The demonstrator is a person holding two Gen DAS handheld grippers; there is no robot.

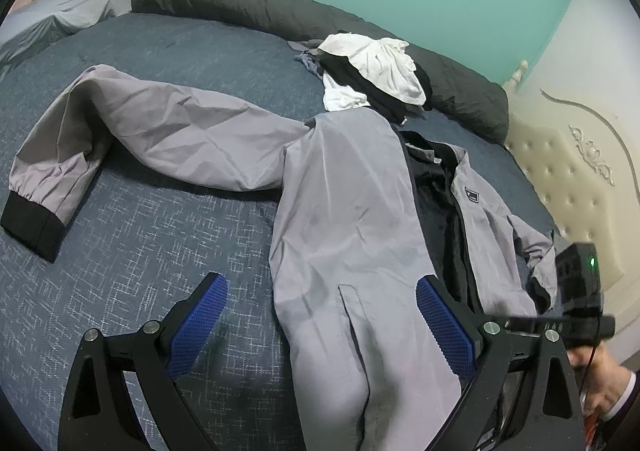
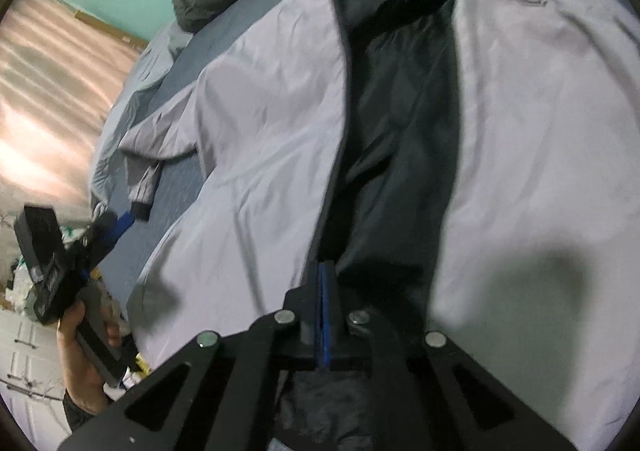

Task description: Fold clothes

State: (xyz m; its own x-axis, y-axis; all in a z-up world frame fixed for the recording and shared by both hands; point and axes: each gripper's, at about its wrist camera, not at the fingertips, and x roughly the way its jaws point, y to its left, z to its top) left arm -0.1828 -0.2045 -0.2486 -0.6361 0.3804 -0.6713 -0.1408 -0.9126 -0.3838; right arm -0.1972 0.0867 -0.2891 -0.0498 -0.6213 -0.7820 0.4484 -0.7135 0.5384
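Grey jacket (image 1: 352,211) spread open on the blue bed (image 1: 168,235), black lining up, one sleeve (image 1: 160,135) stretched out to the left. Left gripper (image 1: 322,315) over the jacket's lower panel, blue fingers (image 1: 200,327) spread wide and holding nothing. Right gripper (image 2: 324,291) at the dark front edge near the hem, fingers pressed together, apparently pinching that edge.

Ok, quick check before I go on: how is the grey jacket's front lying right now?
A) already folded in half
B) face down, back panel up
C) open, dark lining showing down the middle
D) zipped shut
C: the grey jacket lies front up with its two panels parted, and the dark lining shows between them, right ahead of the shut right gripper.
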